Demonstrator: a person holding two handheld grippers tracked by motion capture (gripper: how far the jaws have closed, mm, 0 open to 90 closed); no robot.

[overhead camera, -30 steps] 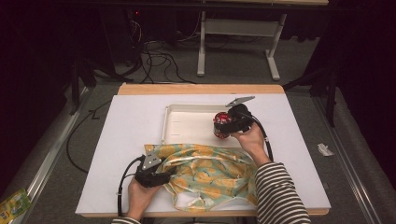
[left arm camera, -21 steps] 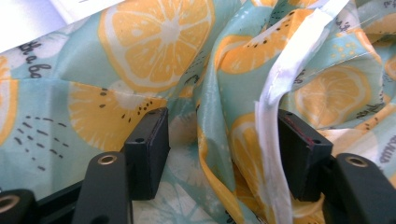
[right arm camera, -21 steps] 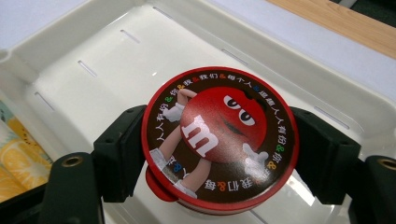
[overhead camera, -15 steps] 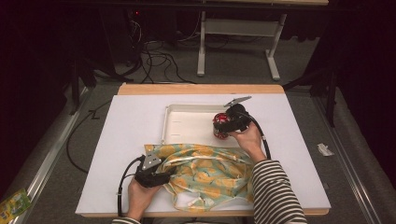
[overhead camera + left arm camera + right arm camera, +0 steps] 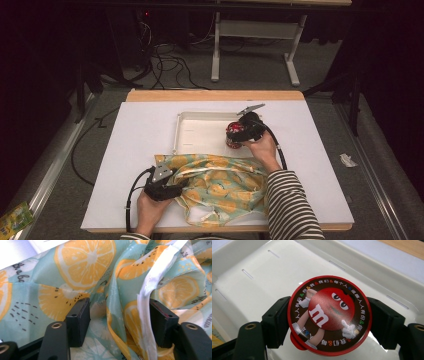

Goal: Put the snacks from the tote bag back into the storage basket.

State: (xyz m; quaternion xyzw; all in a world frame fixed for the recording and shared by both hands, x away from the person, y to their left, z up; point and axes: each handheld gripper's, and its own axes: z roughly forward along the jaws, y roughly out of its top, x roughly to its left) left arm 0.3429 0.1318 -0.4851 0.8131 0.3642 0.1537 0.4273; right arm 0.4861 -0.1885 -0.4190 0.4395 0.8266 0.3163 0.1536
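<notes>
Over the white tray (image 5: 200, 131) at the table's far side, your right gripper (image 5: 235, 135) clamped a round red candy tin (image 5: 329, 315) by its sides. Nearer you, your left gripper (image 5: 172, 192) lay wide-jawed on the lemon-print cloth (image 5: 220, 182), pinching nothing.

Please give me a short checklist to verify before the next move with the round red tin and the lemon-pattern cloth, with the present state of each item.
1. Right gripper holds the round red tin with the candy-character lid, one jaw on each side: ok.
2. Tin is above the inside of the white plastic tray, not over its rim: ok.
3. Tin bottom already rests on the tray floor: cannot tell.
4. Left gripper stands open around a fold of the teal cloth with orange lemon slices; pads not pressing it: ok.
5. Cloth stays out of the tray: its edge lies at the tray's near rim; whether it overlaps, cannot tell.
</notes>
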